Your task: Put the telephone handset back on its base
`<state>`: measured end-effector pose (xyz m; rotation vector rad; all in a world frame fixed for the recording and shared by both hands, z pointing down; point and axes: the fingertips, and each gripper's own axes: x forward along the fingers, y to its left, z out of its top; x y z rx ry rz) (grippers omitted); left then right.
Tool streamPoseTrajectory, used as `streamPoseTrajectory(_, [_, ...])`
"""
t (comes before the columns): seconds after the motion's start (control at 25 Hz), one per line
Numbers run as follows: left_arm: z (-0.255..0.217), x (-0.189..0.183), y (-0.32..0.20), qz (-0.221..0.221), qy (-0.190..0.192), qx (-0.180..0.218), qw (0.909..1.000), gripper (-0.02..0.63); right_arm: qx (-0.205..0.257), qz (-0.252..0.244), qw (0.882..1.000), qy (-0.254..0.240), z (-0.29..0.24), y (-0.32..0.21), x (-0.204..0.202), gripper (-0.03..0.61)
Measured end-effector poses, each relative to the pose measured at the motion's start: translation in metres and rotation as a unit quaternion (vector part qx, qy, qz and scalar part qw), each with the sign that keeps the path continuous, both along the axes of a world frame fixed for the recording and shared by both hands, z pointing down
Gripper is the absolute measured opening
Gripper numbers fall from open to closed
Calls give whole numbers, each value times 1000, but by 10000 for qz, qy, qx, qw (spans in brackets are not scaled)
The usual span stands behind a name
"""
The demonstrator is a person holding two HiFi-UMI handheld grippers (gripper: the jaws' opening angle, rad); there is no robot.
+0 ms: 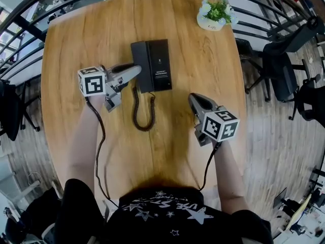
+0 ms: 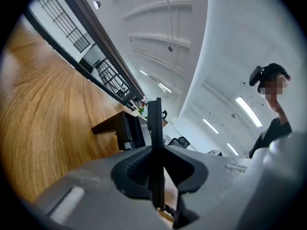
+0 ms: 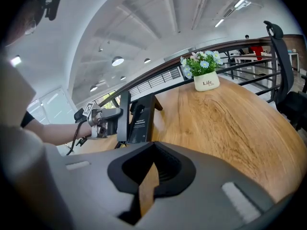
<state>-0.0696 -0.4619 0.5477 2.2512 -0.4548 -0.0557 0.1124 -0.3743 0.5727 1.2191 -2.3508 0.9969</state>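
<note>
Left gripper (image 1: 133, 71), jaws pressed together, is touching the handset (image 1: 139, 60) lying on its base (image 1: 161, 65); right gripper (image 1: 197, 101) is holding nothing, jaws closed.

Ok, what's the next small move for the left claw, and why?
Probably lower the left claw to seat the slim black telephone handset on its black rectangular base: the claw is shut on it, it lines up along the base's left side, but contact is unclear.

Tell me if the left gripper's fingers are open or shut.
Shut. In its own view the left gripper has its fingers pressed on both sides of the thin dark handset.
</note>
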Motion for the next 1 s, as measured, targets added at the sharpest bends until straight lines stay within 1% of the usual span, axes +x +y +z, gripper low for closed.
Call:
streamPoseTrajectory(0.12, [4, 2, -1, 139, -92, 22, 9999, 77, -37, 5, 10000, -28, 3, -1, -1, 2])
streamPoseTrajectory(0.32, [10, 6, -3, 252, -264, -66, 9993, 80, -76, 28, 9999, -59, 6, -4, -1, 2])
streamPoseTrajectory(0.48, [22, 3, -7, 188, -552, -196, 9981, 94, -102, 36, 9999, -91, 8, -4, -3, 2])
streamPoseTrajectory(0.76, [31, 4, -12, 100, -857, -411, 9954, 104, -100, 63, 9998, -137, 6, -3, -1, 2])
streamPoseTrajectory(0.88, [33, 4, -13, 61, -951, -443, 9945, 109, -106, 69, 9998, -152, 7, -2, -1, 2])
streamPoseTrajectory(1.0, [35, 1, -14, -19, -1149, -393, 9926, 120, -79, 48, 9998, -157, 5, -1, -3, 2])
